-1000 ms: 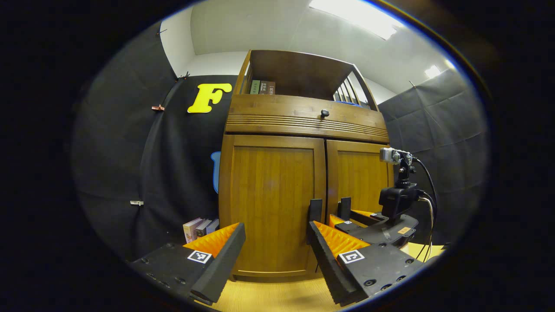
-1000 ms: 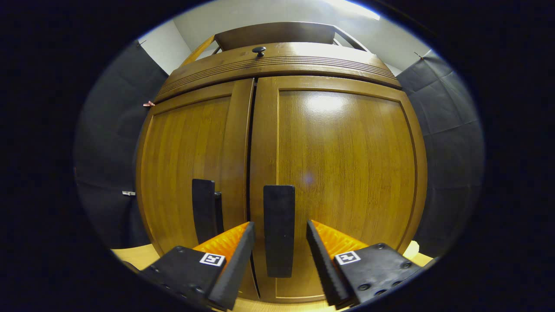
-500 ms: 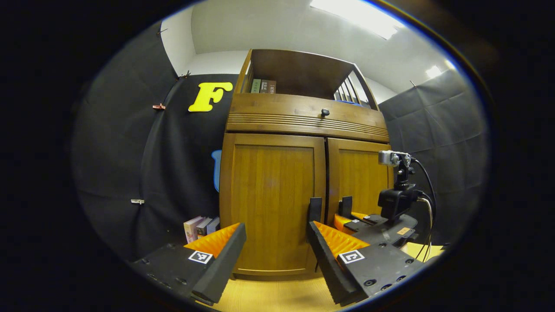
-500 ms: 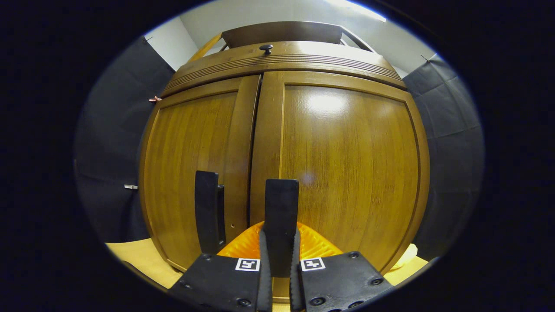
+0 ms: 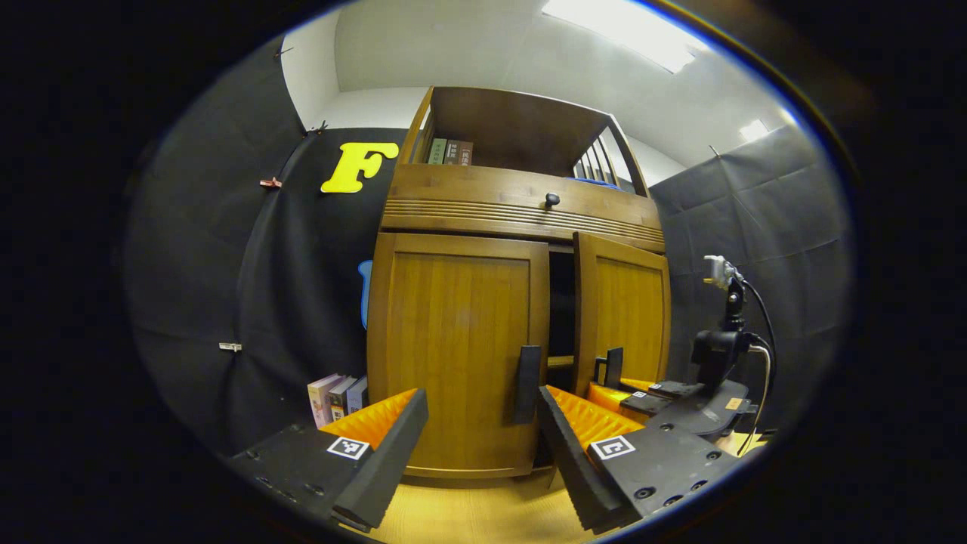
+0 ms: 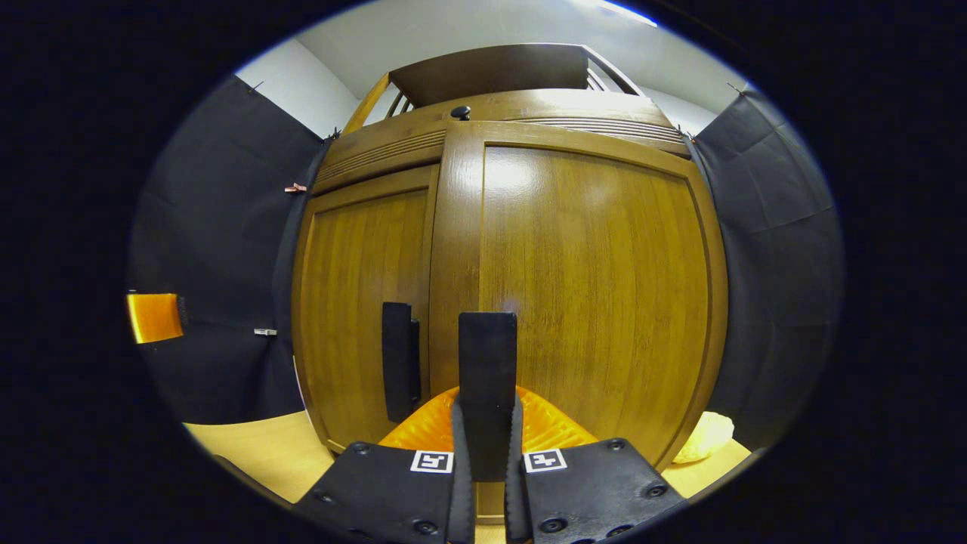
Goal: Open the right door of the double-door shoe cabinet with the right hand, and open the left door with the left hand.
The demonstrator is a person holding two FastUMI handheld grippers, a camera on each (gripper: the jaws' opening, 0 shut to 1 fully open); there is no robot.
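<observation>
Wooden right door point(image 5: 621, 313) stands ajar, its handle point(image 6: 487, 393) clamped in the right gripper point(image 6: 487, 461). Left gripper point(image 5: 480, 431) gapes before the left door point(image 5: 457, 355), touching nothing.

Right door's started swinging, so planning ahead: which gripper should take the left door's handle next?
Left. The left gripper is open, with the left door's handle just beyond its fingers. The right gripper is shut on the right door's handle.

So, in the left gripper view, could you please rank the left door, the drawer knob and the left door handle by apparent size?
1. left door, by far the largest.
2. left door handle, a slim upright bar.
3. drawer knob, the smallest, though it sits higher and slightly farther off.
</observation>
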